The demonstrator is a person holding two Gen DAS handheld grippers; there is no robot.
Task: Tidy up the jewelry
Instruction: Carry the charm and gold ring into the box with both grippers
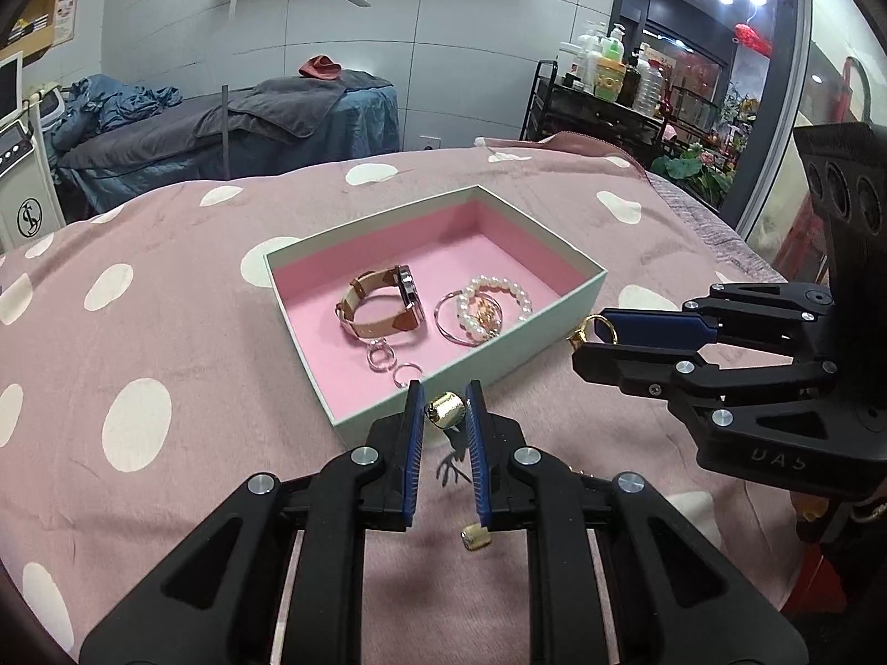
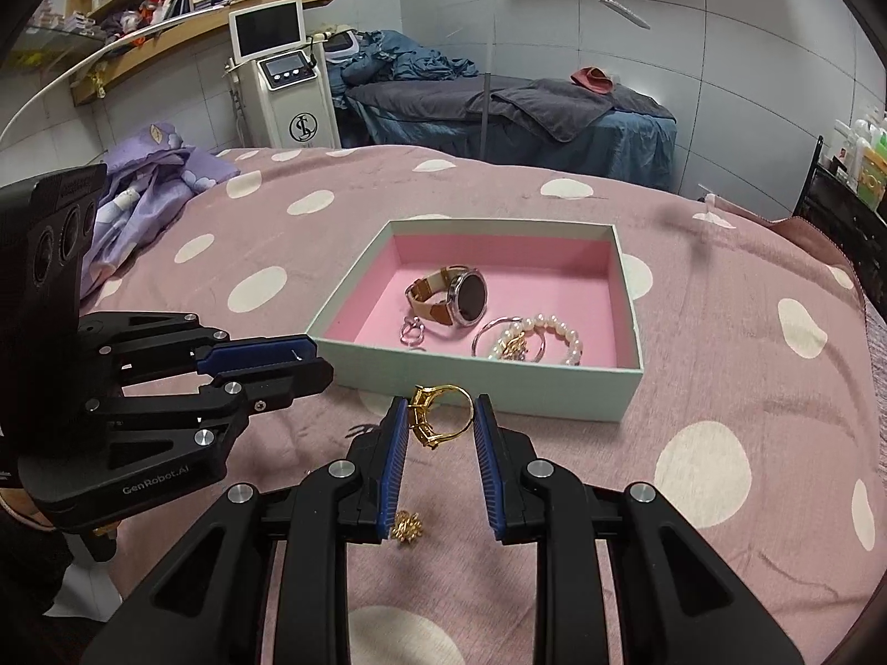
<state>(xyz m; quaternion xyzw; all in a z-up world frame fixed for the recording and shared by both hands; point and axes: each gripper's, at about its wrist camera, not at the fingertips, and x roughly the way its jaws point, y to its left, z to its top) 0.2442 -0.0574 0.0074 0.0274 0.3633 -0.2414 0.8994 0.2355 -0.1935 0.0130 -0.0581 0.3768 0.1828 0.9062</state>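
A pale green box (image 1: 576, 288) (image 2: 493, 379) with a pink lining sits on the pink polka-dot bed cover. Inside lie a tan-strap watch (image 1: 388, 305) (image 2: 460, 296), a pearl bracelet (image 1: 493, 299) (image 2: 549, 332), a silver bangle and small silver rings (image 1: 382, 357). My left gripper (image 1: 445, 407) (image 2: 319, 357) is shut on a wide gold ring (image 1: 446, 409) just before the box's near wall. My right gripper (image 2: 438, 415) (image 1: 593, 332) is shut on a thin gold ring (image 2: 438, 415) (image 1: 599, 328) with a stone setting, near the box's front edge.
A small gold piece (image 1: 475, 537) lies on the cover under my left gripper, and a gold cluster piece (image 2: 407, 526) lies under my right one. A purple cloth (image 2: 155, 177) is at the far left. A massage bed (image 2: 499, 105) and a trolley of bottles (image 1: 610, 72) stand behind.
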